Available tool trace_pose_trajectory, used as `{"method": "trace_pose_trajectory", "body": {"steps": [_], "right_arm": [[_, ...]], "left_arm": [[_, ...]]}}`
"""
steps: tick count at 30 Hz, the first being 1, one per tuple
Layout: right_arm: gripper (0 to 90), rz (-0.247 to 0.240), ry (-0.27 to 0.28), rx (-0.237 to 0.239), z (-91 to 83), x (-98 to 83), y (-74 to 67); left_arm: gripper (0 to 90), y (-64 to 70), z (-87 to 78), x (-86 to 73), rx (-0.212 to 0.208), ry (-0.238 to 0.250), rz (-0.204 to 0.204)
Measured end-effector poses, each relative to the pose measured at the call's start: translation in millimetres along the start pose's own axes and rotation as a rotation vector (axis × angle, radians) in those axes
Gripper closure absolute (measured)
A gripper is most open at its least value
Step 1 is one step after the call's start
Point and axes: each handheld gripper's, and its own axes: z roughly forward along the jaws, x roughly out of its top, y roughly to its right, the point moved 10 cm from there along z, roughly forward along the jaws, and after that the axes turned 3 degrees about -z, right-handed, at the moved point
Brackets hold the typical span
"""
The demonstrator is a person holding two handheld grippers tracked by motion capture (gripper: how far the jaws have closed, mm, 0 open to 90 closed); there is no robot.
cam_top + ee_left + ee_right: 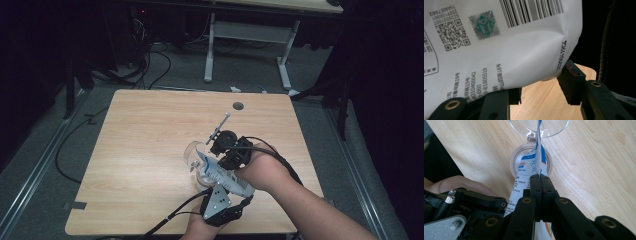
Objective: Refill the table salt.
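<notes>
Pinching the thin upper edge of a white-and-blue printed pouch, the right gripper has its two black jaws pressed flat together on the film, no gap between the pads. In the right gripper view the pouch edge runs straight up from the jaws toward a clear glass lying over the table.

Left gripper: jaws stand partway apart around the lower part of the same pouch. The right-hand pad touches the pouch's rounded side; the left-hand pad sits under its bottom edge. Held, by the look of it. The pouch face shows a barcode, a QR code, a green stamp and rows of small print.

Containers, outward from the jaws:
- One pouch, bulging, its contents not visible.
- One clear glass, round rim toward the right gripper's camera; nothing seen inside it. The pouch's upper tip crosses its mouth in the right gripper view; whether it reaches inside, cannot tell.
- One pale ring-shaped base or lid on the table directly behind the pouch; which of the two, cannot tell.

High view: both hands meet at the near right part of the wooden table, pouch slung between the two grippers, glass just left of them. One thin rod-like piece lies just beyond the right gripper. One round hole sits near the far edge.
</notes>
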Motion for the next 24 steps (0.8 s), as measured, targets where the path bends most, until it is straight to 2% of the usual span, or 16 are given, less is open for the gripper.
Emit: {"method": "trace_pose_trajectory", "body": {"steps": [24], "right_arm": [[90.0, -0.001, 0.005, -0.004, 0.1, 2.4, -0.1]], "left_arm": [[56.4, 0.0, 0.6, 3.8, 0.008, 0.008, 0.004]]}}
